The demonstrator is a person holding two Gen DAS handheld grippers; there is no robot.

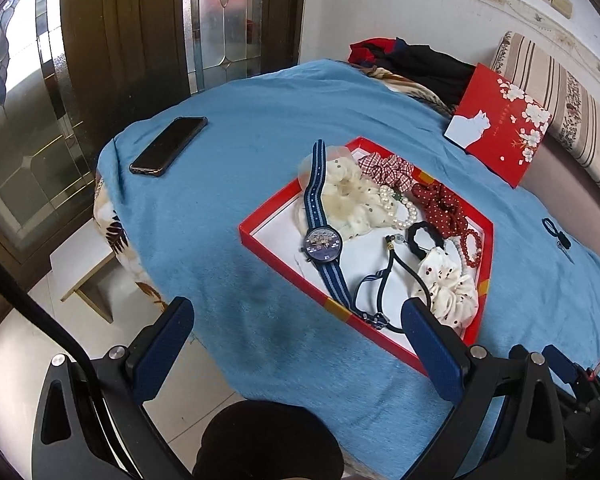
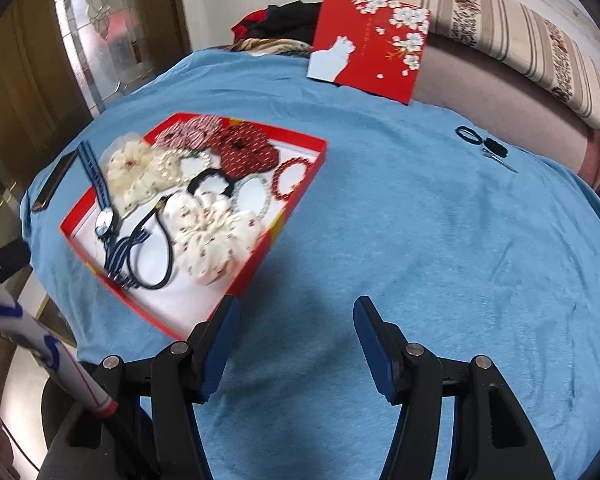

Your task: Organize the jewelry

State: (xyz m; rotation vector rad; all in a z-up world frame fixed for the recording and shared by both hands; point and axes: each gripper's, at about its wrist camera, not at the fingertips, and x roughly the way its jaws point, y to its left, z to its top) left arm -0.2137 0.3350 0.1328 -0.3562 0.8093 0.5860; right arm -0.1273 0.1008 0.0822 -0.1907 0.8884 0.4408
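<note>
A red tray (image 1: 260,242) (image 2: 300,196) lies on the blue cloth. In it are a blue striped watch (image 1: 322,242) (image 2: 105,216), a pearl bracelet (image 1: 400,208) (image 2: 172,162), a red bead bracelet (image 1: 471,246) (image 2: 290,180), cream scrunchies (image 1: 352,200) (image 2: 212,236), red scrunchies (image 1: 440,204) (image 2: 244,152) and black hair ties (image 1: 424,238) (image 2: 212,186). A small black hair tie (image 2: 469,135) and a clip (image 2: 496,152) lie on the cloth to the right. My left gripper (image 1: 298,312) is open above the tray's near-left edge. My right gripper (image 2: 296,312) is open above bare cloth by the tray's near corner.
A red lid with a white cat (image 1: 500,136) (image 2: 370,44) leans at the back. A black phone (image 1: 168,146) lies on the cloth at left. Clothes (image 1: 412,60) and a striped cushion (image 2: 500,36) sit behind. The table edge drops to tiled floor at left.
</note>
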